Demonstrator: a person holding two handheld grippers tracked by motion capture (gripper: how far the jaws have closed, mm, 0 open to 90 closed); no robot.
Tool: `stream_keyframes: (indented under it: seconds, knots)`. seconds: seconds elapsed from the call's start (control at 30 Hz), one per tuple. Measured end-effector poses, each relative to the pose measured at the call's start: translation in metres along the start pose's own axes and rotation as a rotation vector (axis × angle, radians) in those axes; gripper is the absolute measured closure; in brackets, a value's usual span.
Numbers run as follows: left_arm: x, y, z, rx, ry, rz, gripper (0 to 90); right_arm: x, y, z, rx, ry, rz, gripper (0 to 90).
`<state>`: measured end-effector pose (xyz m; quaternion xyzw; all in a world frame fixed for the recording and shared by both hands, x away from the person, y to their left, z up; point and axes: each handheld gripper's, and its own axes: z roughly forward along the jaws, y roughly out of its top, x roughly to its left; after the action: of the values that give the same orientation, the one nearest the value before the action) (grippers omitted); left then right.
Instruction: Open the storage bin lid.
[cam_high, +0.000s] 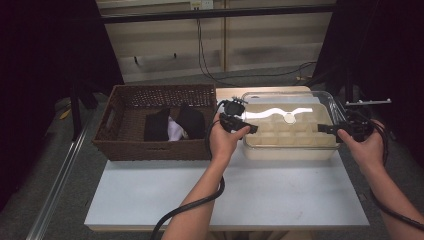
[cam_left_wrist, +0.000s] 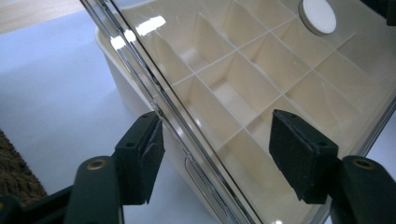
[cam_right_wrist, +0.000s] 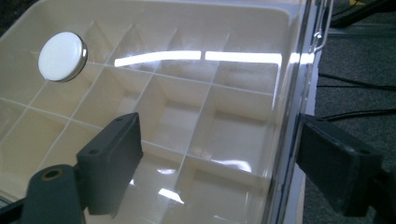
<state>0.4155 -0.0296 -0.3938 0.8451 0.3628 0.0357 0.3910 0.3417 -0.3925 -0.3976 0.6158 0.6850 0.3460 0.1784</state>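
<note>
Progress looks early: the clear lid (cam_high: 290, 112) sits on the divided box (cam_high: 290, 150), its edges between the spread, non-pressing jaws of the left gripper (cam_high: 246, 127) and right gripper (cam_high: 327, 129), lifting ahead.

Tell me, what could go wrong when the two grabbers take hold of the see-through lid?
1. The clear lid is smooth and shiny, and each gripper, left and right, has only its thin edge between its jaws, so it might slip out.
2. If one side rises faster, the lid may tilt and knock the cream divided box.
3. The wicker basket sits close to the left hand, which could bump it.
</note>
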Motion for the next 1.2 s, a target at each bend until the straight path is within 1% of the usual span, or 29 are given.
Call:
stream_keyframes:
  seconds: [0.03,0.07,0.13,0.17,0.2,0.23,0.27,0.3,0.33,0.37,0.4,0.43,0.47,0.5,0.53,0.57,0.6,0.67,0.73,0.8,0.83,0.9,0.97,1.0,1.07,1.13,1.17,1.2]
  knots:
    - [0.001,0.000,-0.002,0.003,0.004,0.010,38.7,0.000,0.000,-0.002,-0.010,-0.001,0.001,20.5]
    - [0.000,0.000,-0.006,-0.008,0.011,0.002,41.2,0.000,0.000,-0.003,-0.020,-0.001,0.000,21.5]
    - [0.002,0.000,-0.008,-0.005,0.009,0.004,45.1,0.001,0.000,-0.005,-0.022,-0.001,0.003,22.6]
    - [0.003,0.000,-0.012,0.007,-0.013,-0.030,47.0,0.002,0.000,-0.008,-0.033,0.002,0.005,24.2]
    - [0.004,-0.001,-0.013,0.011,-0.022,-0.037,47.8,0.003,0.000,-0.010,-0.037,0.011,0.011,24.7]
    - [0.005,-0.003,-0.015,0.009,-0.024,-0.046,48.5,0.004,0.000,-0.011,-0.043,0.011,0.005,26.5]
    - [0.005,-0.003,-0.015,0.009,-0.024,-0.046,50.0,0.004,0.000,-0.011,-0.043,0.011,0.005,26.5]
    - [0.005,-0.005,-0.015,0.000,-0.041,-0.066,50.0,0.005,-0.001,-0.013,-0.040,0.018,0.007,28.4]
    - [0.007,-0.006,-0.017,0.005,-0.052,-0.063,51.1,0.007,-0.002,-0.015,-0.060,0.017,-0.002,30.7]
    - [0.007,-0.007,-0.019,0.000,-0.052,-0.068,54.8,0.008,-0.003,-0.019,-0.078,0.020,-0.005,33.6]
    - [0.007,-0.009,-0.021,-0.006,-0.055,-0.082,54.8,0.008,-0.003,-0.019,-0.078,0.020,-0.005,33.6]
    - [0.008,-0.010,-0.024,-0.006,-0.064,-0.085,56.5,0.008,-0.003,-0.022,-0.082,0.021,-0.005,36.0]
    - [0.008,-0.011,-0.026,-0.014,-0.065,-0.094,58.4,0.009,-0.004,-0.024,-0.087,0.020,-0.004,39.5]
    - [0.009,-0.012,-0.030,-0.013,-0.059,-0.087,59.9,0.009,-0.006,-0.026,-0.089,0.025,-0.004,42.8]
    - [0.009,-0.013,-0.033,-0.018,-0.066,-0.098,62.0,0.008,-0.007,-0.028,-0.097,0.037,-0.003,45.3]
    - [0.008,-0.015,-0.039,-0.030,-0.075,-0.099,65.9,0.008,-0.009,-0.033,-0.118,0.050,0.006,48.1]
    - [0.008,-0.015,-0.039,-0.030,-0.075,-0.099,67.2,0.008,-0.009,-0.033,-0.118,0.050,0.006,48.1]
    - [0.007,-0.016,-0.045,-0.032,-0.078,-0.086,68.1,0.009,-0.012,-0.038,-0.133,0.059,0.009,50.5]
    - [0.005,-0.019,-0.051,-0.037,-0.080,-0.077,68.9,0.011,-0.015,-0.040,-0.137,0.068,0.008,50.8]
    - [0.005,-0.022,-0.056,-0.045,-0.092,-0.077,70.0,0.014,-0.020,-0.042,-0.140,0.074,0.010,51.5]
    - [0.005,-0.024,-0.059,-0.050,-0.087,-0.078,70.3,0.015,-0.022,-0.043,-0.138,0.077,0.012,52.7]
    - [0.004,-0.028,-0.063,-0.041,-0.087,-0.064,70.6,0.018,-0.027,-0.043,-0.137,0.086,0.003,53.8]
    - [0.004,-0.033,-0.068,-0.041,-0.093,-0.060,70.7,0.021,-0.032,-0.044,-0.138,0.099,-0.003,53.6]
    - [0.003,-0.036,-0.071,-0.040,-0.095,-0.059,70.8,0.023,-0.034,-0.045,-0.144,0.104,-0.007,53.6]
    - [0.002,-0.042,-0.074,-0.037,-0.096,-0.057,70.8,0.028,-0.038,-0.048,-0.140,0.105,-0.024,53.6]
    - [0.002,-0.048,-0.076,-0.032,-0.102,-0.054,71.0,0.031,-0.042,-0.049,-0.139,0.115,-0.031,53.6]
    - [0.001,-0.054,-0.079,-0.030,-0.108,-0.054,71.2,0.034,-0.046,-0.052,-0.137,0.120,-0.037,52.7]
    - [0.001,-0.054,-0.079,-0.030,-0.108,-0.054,71.3,0.035,-0.049,-0.052,-0.136,0.127,-0.039,51.8]
